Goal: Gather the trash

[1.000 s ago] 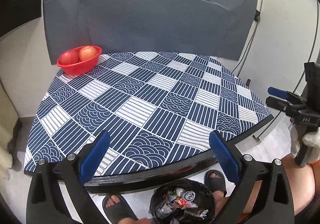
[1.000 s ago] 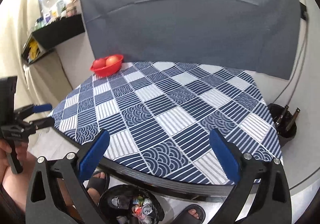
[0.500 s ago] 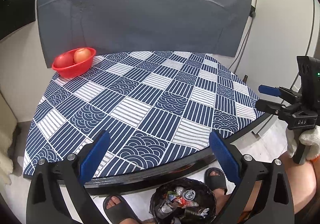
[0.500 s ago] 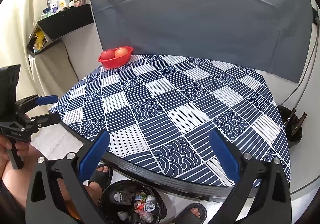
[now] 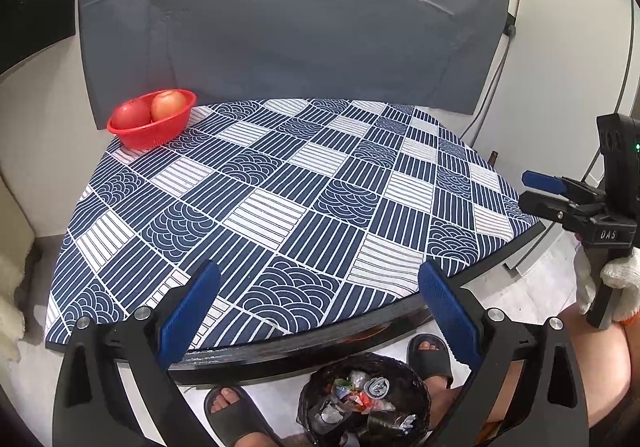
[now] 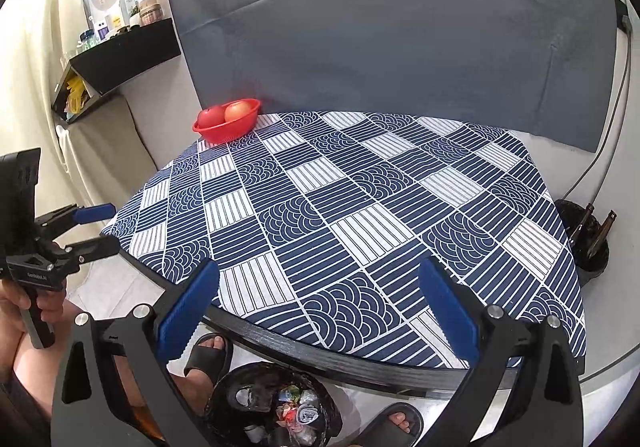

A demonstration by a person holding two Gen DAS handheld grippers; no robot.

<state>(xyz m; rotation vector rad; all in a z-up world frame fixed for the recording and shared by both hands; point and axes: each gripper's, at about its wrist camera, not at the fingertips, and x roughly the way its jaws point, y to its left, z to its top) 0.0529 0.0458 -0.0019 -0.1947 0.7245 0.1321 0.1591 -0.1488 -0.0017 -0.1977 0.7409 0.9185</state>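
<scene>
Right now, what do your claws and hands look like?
Each claw is a black frame with silver bolts and two blue ridged pads. The left claw matches the right claw. The right one's handle has white lettering and a small green light. The right hand wears a white knit glove with an orange cuff. The left hand is bare.

The table [image 5: 304, 207] lies ahead of the left claw [image 5: 320, 311], a fruit basket [image 5: 152, 119] at its far left. The trash bin [image 5: 360, 399] sits below, between two feet.
</scene>
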